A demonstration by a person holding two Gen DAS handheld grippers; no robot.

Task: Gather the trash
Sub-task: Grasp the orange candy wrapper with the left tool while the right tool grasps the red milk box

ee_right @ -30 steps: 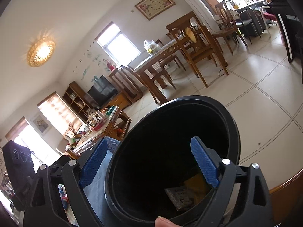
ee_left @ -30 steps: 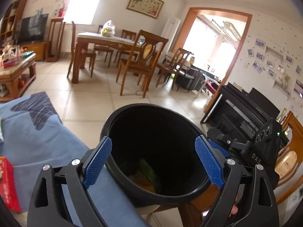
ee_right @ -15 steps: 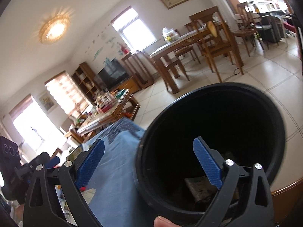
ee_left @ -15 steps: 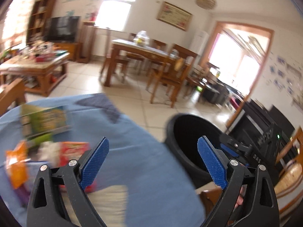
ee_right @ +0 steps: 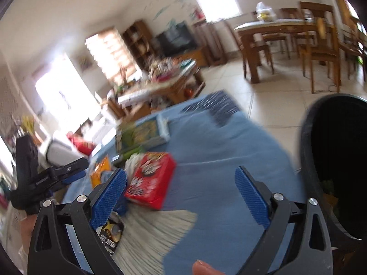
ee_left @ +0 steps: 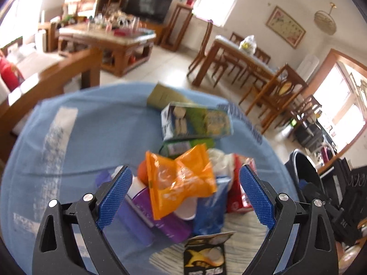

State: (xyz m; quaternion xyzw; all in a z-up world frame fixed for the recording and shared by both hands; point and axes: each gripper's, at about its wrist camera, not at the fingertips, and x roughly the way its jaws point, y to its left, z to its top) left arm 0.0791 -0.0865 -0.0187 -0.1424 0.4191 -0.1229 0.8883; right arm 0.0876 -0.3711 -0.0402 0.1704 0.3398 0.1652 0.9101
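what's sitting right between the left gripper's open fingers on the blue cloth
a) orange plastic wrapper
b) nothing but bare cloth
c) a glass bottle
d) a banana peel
a: in the left wrist view the orange plastic wrapper lies on top of the trash pile, centred between the fingers of the open left gripper.

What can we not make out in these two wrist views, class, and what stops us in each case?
- Printing on the orange wrapper: left view, motion blur.
- Contents of the black bin: right view, dark interior, cut off by the edge.
- Items under the wrapper pile: left view, overlapped.
- Red box label: right view, blurred.
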